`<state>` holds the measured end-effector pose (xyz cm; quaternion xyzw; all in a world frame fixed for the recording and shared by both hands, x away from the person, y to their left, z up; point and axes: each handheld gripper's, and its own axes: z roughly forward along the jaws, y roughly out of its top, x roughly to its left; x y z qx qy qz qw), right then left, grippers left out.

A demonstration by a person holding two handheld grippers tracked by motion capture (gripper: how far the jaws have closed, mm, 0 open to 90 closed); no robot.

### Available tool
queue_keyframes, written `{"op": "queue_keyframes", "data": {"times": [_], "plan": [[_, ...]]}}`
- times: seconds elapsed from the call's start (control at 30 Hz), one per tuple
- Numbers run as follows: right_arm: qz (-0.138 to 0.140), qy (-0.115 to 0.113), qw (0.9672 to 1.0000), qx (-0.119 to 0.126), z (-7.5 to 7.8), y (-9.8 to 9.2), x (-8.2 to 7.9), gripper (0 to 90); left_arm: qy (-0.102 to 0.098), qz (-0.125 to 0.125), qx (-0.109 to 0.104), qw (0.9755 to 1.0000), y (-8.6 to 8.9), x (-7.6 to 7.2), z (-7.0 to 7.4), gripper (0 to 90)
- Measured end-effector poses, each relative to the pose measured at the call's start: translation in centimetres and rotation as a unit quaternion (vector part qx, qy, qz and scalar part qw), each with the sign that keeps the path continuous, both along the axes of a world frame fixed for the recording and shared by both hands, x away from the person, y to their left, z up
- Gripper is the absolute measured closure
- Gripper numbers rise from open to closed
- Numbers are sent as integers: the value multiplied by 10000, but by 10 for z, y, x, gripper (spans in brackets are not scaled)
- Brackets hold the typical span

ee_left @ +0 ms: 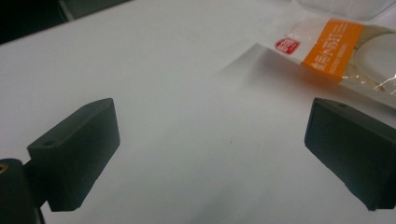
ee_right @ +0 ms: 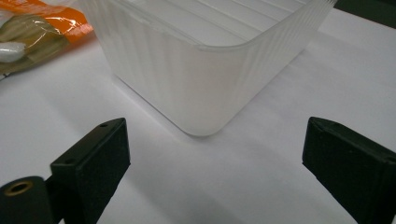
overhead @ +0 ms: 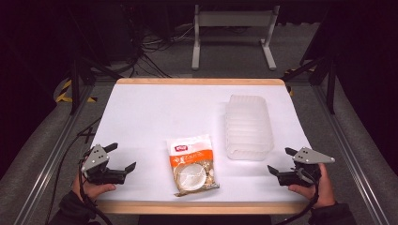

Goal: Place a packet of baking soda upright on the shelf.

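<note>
A clear snack packet point(overhead: 191, 165) with an orange label lies flat at the front middle of the white table point(overhead: 150, 112). A translucent ribbed plastic tub point(overhead: 248, 126) stands to its right and farther back, with nothing inside. My left gripper point(overhead: 123, 157) rests at the front left, open, pointing toward the packet point(ee_left: 345, 51). My right gripper point(overhead: 279, 160) sits at the front right, open, facing the near corner of the tub point(ee_right: 205, 70). The packet's edge point(ee_right: 32, 32) lies at the upper left of the right gripper view. Nothing is between either pair of jaws.
The table has a wooden rim point(overhead: 197, 207) along its front and back edges. Beyond the far edge stand a grey metal stand point(overhead: 232, 33) and cables point(overhead: 150, 51) on the floor. Metal frame rails point(overhead: 51, 154) run along both sides.
</note>
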<state>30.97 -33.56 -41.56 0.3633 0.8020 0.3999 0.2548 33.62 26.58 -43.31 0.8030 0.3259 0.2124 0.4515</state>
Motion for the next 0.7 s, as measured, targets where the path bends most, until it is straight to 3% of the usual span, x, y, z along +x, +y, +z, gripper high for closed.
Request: {"op": "queue_keyframes", "data": {"times": [0.1,0.23,0.33,0.43,0.53,0.57,0.67,0.7], "plan": [[0,8,10000,-72,-2,0,-1,80,334,-101,175,9992,-4,5,-3,55],[-16,76,9999,-120,-3,0,1,81,816,-394,222,9956,-10,12,-1,80],[5,113,9997,-208,-4,3,1,84,1033,-461,275,9932,-15,20,5,95],[8,144,9995,-283,-6,5,0,84,1245,-494,103,9909,-22,31,13,111],[22,142,9995,-277,-5,6,-1,87,1376,-507,152,9891,-33,40,17,114],[23,145,9996,-255,-5,5,0,88,1552,-552,119,9863,-37,43,18,122],[-19,212,9994,-268,-7,5,2,90,1721,-750,88,9822,-49,50,22,126],[-24,230,9994,-271,-7,5,2,90,1824,-872,38,9793,-55,53,24,123]]}}
